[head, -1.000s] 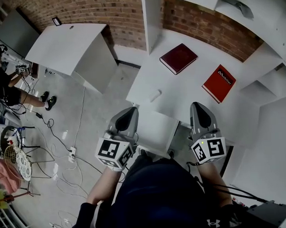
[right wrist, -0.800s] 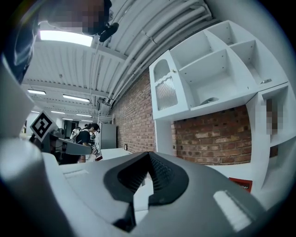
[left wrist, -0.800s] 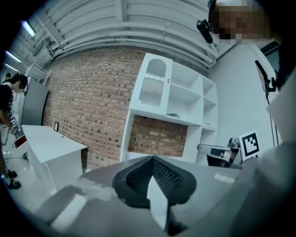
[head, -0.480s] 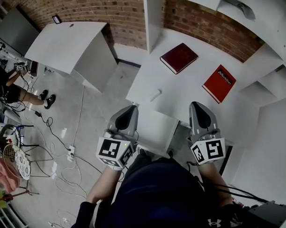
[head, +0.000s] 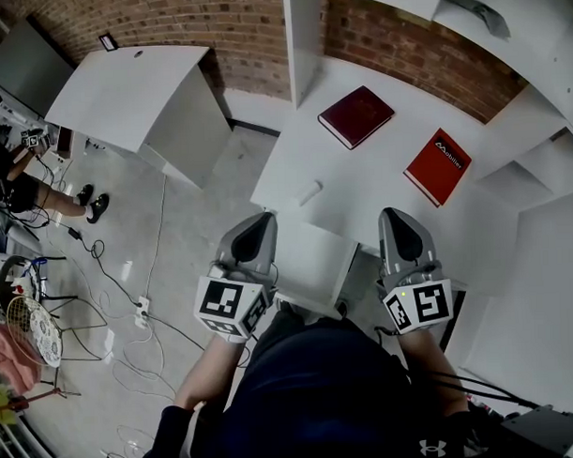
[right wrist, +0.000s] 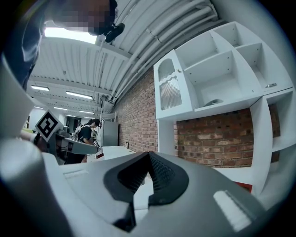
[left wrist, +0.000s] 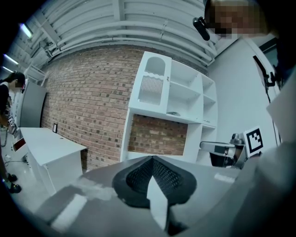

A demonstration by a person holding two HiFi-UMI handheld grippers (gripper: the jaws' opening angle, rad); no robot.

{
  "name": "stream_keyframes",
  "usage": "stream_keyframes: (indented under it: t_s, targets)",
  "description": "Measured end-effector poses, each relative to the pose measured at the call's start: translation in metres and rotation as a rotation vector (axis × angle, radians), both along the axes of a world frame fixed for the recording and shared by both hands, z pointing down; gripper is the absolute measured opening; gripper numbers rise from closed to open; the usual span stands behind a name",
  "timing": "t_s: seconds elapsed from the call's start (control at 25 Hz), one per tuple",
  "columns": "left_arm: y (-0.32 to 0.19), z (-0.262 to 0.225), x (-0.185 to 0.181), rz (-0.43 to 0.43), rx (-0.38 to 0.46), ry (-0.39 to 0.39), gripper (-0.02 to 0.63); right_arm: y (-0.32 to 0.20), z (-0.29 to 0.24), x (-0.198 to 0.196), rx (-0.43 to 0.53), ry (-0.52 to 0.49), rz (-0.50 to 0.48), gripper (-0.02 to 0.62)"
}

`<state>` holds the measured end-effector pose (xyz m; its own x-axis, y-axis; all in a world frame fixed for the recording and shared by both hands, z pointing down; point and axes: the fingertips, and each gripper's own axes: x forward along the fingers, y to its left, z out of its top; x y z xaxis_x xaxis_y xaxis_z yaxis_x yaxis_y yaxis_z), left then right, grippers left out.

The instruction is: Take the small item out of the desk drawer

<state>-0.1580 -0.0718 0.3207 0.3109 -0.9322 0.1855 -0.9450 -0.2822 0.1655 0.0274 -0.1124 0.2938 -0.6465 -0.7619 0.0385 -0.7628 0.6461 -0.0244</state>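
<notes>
Risk: left tongs (head: 261, 224) and right tongs (head: 399, 218), both pressed together, empty, could glance off the drawer (head: 311, 260) unless spread.

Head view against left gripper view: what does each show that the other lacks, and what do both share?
Only the head view: a dark red book, a red book and a small white item on the desk. Only the left gripper view: ceiling pipes and the left tool with jaws closed on nothing. Both: brick wall, white side table, right tool.
</notes>
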Motion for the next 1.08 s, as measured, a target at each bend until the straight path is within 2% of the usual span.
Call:
stream_keyframes:
  t_s: [1.08]
  targets:
    - [-0.016, 0.018, -0.008, 0.049, -0.032, -0.014, 0.003, -0.002, 0.010, -0.003, -0.023, 0.002, 0.049, 0.002]
